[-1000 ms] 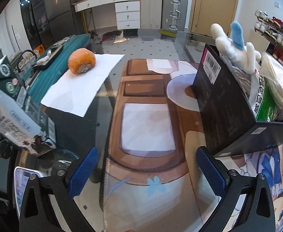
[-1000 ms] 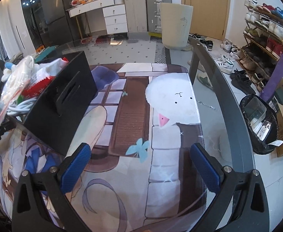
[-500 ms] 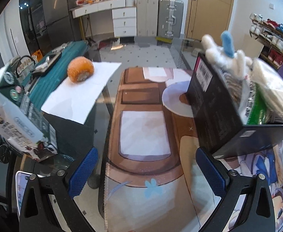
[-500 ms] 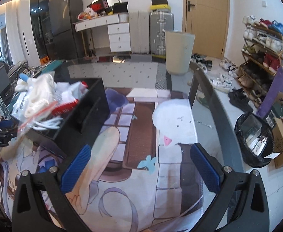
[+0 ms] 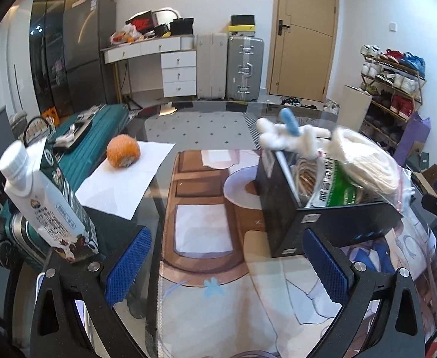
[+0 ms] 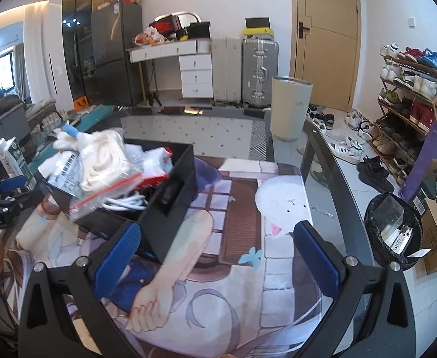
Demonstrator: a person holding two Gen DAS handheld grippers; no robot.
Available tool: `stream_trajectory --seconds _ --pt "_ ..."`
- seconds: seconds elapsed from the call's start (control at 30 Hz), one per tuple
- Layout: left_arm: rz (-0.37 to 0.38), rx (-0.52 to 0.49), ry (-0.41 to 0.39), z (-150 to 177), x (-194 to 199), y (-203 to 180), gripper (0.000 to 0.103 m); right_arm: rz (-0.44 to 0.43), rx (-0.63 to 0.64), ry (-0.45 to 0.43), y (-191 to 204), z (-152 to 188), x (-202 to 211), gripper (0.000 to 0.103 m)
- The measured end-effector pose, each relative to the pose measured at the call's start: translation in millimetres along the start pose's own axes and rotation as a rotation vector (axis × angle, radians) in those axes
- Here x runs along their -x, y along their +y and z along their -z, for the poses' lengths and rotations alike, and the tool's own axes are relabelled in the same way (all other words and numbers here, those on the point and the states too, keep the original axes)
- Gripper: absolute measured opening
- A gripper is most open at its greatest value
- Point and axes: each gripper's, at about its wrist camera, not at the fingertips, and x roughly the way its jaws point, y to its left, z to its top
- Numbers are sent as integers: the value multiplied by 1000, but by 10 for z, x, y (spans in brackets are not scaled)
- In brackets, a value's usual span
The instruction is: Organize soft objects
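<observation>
Your left tool [image 5: 227, 264] is spread wide and empty above the printed mat [image 5: 218, 298] on the tabletop [image 5: 156, 179]; your right tool [image 6: 215, 256] is equally released. The black box [image 5: 322, 223], stuffed with a white plush toy [image 5: 290, 137] and bagged items, sits just ahead-right of the left tool. Farther off to its left, the orange plush ball [image 5: 123, 154] rests on white paper [image 5: 123, 185].

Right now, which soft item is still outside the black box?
The orange plush ball, alone on the white paper sheet. The white plush with the blue ear and the bagged items sit in the black box.
</observation>
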Motion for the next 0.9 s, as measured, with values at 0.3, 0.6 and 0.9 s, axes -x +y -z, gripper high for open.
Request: stream_trajectory --seconds 0.3,0.6,0.9 --pt "75 -71 -260 -1 427 -315 103 -96 30 -138 293 -31 206 103" --pt "93 -99 -247 9 298 -456 103 -142 68 -218 601 -7 176 103" --pt "88 -116 -255 18 275 -480 103 -143 66 -251 679 40 156 103"
